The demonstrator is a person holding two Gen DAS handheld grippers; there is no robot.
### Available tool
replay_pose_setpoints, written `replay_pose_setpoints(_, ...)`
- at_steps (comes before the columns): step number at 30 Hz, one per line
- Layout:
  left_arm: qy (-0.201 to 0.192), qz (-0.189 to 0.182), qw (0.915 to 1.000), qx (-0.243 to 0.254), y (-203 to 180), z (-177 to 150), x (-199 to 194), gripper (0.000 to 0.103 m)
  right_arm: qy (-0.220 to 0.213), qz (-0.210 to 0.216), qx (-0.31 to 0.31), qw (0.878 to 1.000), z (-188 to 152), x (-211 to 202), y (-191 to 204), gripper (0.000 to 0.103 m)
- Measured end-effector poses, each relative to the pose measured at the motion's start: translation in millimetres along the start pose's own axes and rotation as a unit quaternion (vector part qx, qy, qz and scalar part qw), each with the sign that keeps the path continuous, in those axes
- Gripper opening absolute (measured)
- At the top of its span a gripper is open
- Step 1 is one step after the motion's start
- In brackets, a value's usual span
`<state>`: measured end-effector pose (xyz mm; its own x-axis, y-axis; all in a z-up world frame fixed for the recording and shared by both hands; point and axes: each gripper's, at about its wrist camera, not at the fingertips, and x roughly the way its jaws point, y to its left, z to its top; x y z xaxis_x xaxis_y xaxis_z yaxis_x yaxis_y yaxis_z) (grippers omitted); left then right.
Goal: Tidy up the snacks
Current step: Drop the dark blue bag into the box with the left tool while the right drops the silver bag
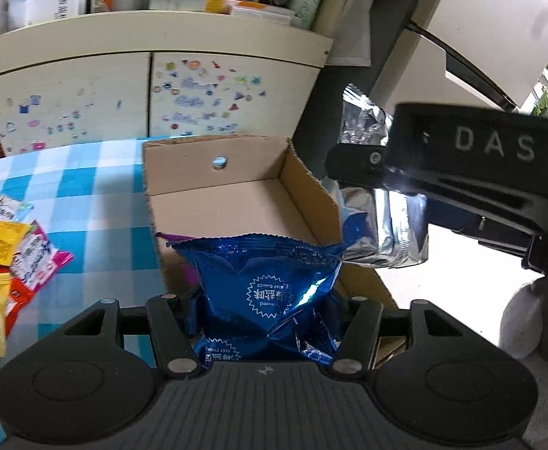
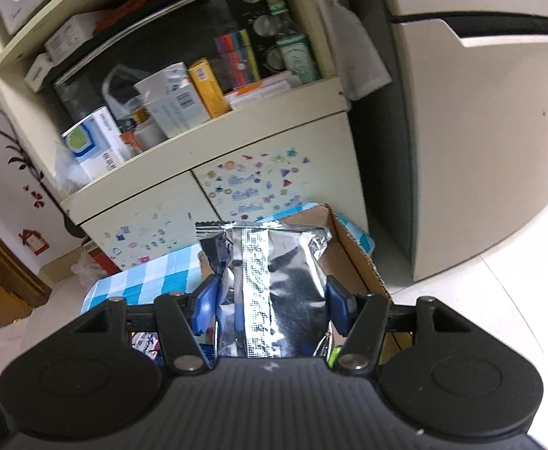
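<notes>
I've got a snack packet in each hand right now. My left gripper (image 1: 262, 322) has its fingers either side of the shiny blue foil snack packet (image 1: 262, 285); the packet stands upright between them with its crimped top edge pointing away from me. The finger pads themselves are hidden behind the foil, so I can't tell if they're pinching it or have let go. What matters here: the blue packet sits right over the near end of the open brown cardboard box (image 1: 236, 195), and the box's long axis runs straight ahead, away from my left fingers. The far part of the box floor looks bare, with a purple wrapper edge (image 1: 176, 238) poking up behind the blue packet.

My right gripper (image 2: 272, 300) is pinching the silver foil packet (image 2: 274, 281), blue pads (image 2: 208, 300) pressed into both sides, seam strip facing the camera, long axis upright. From the left camera, that silver packet hangs just outside the box's right wall, above rim level, so it lies beside the box and not over it.

So I judge the left hand nearer the drop; the right must cross leftward over that wall. More loose snack sachets, yellow, red and pink (image 1: 7, 255), lie well off to the left on the blue-and-white checked desk (image 1: 97, 202), still to sort.
</notes>
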<state>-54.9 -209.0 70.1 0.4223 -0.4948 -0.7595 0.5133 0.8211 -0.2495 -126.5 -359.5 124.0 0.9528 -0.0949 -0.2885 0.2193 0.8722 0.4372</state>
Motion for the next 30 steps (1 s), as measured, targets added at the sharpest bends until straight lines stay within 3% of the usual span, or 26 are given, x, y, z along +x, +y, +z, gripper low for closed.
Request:
replay_pose_setpoints(4, -0.015, 0.007, 0.9998, 0.010, -5.9, -1.0, 0.3, 0.088, -0.004, -0.005, 0.026, 1.000, 2.4, 1.4, -8.2, 0.062)
replay_pose_setpoints(7, -0.031, 0.011, 0.9993, 0.019, -6.7, -1.8, -4.8, 0.096, 0.000, 0.000, 0.044, 0.999, 3.3, 2.4, -12.9, 0.072)
replay_pose_setpoints(11, -0.024, 0.005, 0.9997, 0.002, 2.2, -1.2, -8.7, 0.096, -0.003, 0.005, 0.048, 0.999, 3.7, 1.8, -13.5, 0.074)
replay_pose_setpoints(19, 0.002, 0.029, 0.9995, -0.011, 18.5, -8.2, -13.7, 0.097, 0.002, 0.017, 0.050, 0.999, 2.6, 3.5, -10.7, 0.081)
replay_pose_setpoints(30, -0.024, 0.057, 0.9979, -0.017, 46.8, -10.0, -35.2, 0.096, 0.011, 0.010, 0.017, 1.000, -3.1, 12.7, 7.4, 0.082)
